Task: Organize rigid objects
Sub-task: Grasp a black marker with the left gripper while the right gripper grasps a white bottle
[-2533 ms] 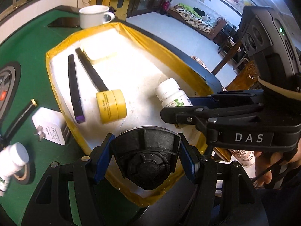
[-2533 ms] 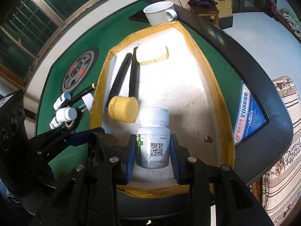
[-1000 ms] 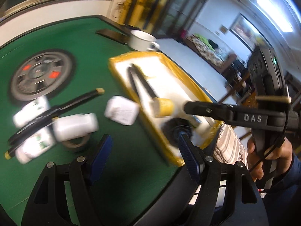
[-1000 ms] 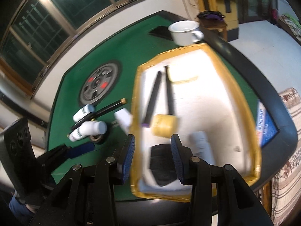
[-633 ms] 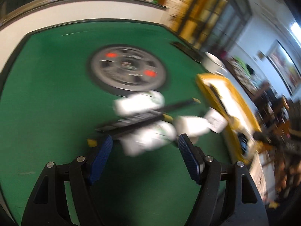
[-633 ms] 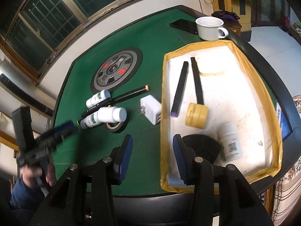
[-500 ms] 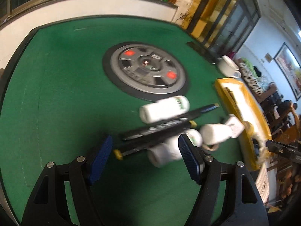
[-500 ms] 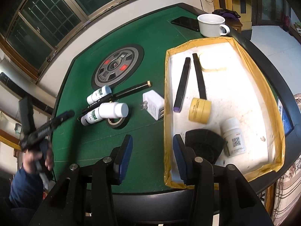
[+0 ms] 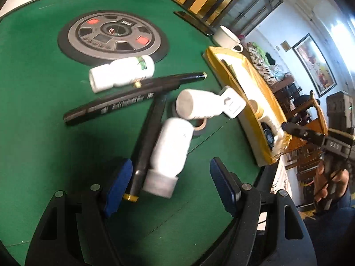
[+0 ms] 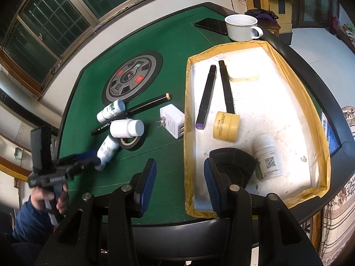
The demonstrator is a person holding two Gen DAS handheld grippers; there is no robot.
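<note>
The left gripper (image 9: 170,184) is held open around a white bottle (image 9: 169,153) lying on the green desk (image 9: 33,88) — a black pen (image 9: 147,141) touching it could be caught too. The right gripper (image 10: 179,184) is open, empty, over the tray (image 10: 187,155) rim.

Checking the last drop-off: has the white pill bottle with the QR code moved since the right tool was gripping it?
Yes. The pill bottle now lies free in the yellow-edged tray, right of the black lid; the right tool has released it.
</note>
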